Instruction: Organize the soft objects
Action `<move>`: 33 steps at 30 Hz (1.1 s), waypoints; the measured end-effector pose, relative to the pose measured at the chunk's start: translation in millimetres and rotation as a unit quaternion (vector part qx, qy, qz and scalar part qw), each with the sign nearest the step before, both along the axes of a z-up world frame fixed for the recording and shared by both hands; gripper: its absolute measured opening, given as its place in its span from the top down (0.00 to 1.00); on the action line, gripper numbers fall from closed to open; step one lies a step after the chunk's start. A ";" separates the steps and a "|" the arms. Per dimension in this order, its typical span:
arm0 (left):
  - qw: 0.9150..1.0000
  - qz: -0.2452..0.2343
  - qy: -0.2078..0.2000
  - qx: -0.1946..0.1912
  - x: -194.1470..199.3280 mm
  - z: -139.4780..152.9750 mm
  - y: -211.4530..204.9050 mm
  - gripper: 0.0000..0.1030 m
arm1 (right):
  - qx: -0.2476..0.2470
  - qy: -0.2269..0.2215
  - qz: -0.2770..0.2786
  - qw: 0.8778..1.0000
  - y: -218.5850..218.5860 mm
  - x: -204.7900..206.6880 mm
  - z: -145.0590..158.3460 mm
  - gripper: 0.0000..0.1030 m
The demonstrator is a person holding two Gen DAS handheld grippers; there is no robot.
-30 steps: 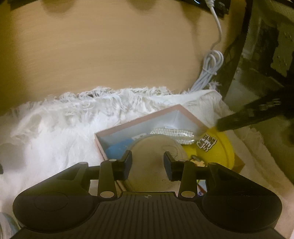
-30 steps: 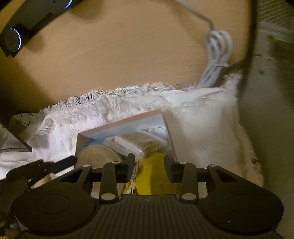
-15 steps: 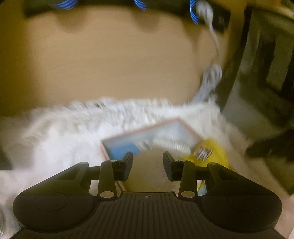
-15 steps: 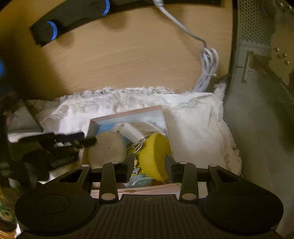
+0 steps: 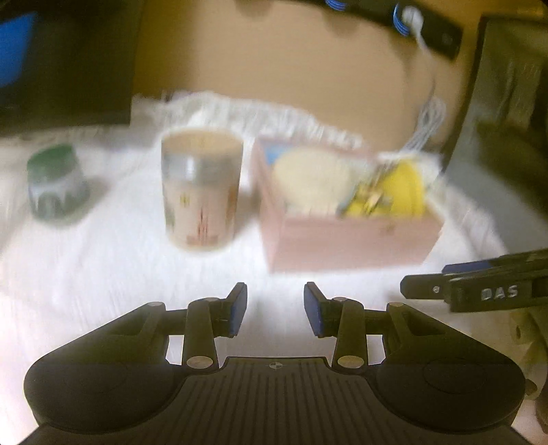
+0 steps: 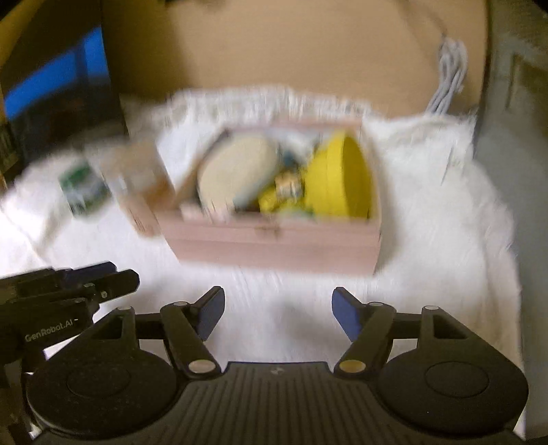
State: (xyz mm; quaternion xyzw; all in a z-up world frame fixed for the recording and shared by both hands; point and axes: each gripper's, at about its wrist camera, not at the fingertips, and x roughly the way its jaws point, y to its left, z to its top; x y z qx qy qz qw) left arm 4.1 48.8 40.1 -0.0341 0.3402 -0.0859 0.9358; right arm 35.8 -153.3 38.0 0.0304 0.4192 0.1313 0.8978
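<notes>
A pink box [image 5: 346,236] [image 6: 274,243] stands on a white fluffy rug [image 5: 102,267] [image 6: 438,219]. It holds a round beige pad [image 5: 311,178] [image 6: 236,171], a yellow soft piece [image 5: 404,188] [image 6: 342,178] and small items. My left gripper [image 5: 275,304] hangs open over the rug in front of the box, nothing between its pads. My right gripper [image 6: 277,309] is also short of the box, jaws opening with nothing between them. Each gripper shows at the edge of the other's view. Both views are blurred.
A patterned cup [image 5: 200,191] [image 6: 140,185] stands left of the box, and a green jar [image 5: 54,185] [image 6: 84,186] further left. A white coiled cable [image 5: 428,123] [image 6: 448,75] lies behind on the wooden desk [image 5: 274,61]. A dark monitor [image 5: 65,61] stands at the back left, a power strip [image 5: 424,27] at the back.
Both grippers have pulled back and sunk from above the box to over the rug in front of it. The right jaws have spread wider. The cup and jar have come into view.
</notes>
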 end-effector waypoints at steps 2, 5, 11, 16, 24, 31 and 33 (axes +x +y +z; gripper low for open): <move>1.000 0.015 0.007 0.011 0.8 -11.9 -11.1 0.60 | -0.016 0.012 0.006 1.000 2.3 5.4 -18.1 0.32; 0.999 0.032 0.008 0.019 -1.4 -26.8 -22.7 0.59 | -0.045 -0.025 0.010 0.999 6.4 0.6 -27.3 0.22; 0.997 0.050 -0.009 0.057 -11.5 -34.7 -38.4 0.59 | -0.031 -0.035 -0.017 0.999 -9.0 -1.6 -37.5 0.00; 0.995 0.077 -0.014 0.053 -15.9 -34.0 -44.0 0.59 | -0.032 -0.062 -0.009 0.998 -8.9 -10.1 -40.6 0.00; 0.992 0.097 -0.017 0.074 -19.2 -34.6 -55.2 0.59 | -0.021 -0.087 -0.004 0.996 -13.9 -11.3 -44.1 0.00; 0.992 0.099 -0.020 0.071 -20.6 -35.3 -53.9 0.58 | -0.019 -0.087 -0.002 0.996 -5.2 -17.2 -43.5 0.00; 0.992 0.099 -0.020 0.071 -20.6 -35.3 -54.2 0.58 | -0.019 -0.087 -0.002 0.996 -5.9 -16.6 -43.5 0.00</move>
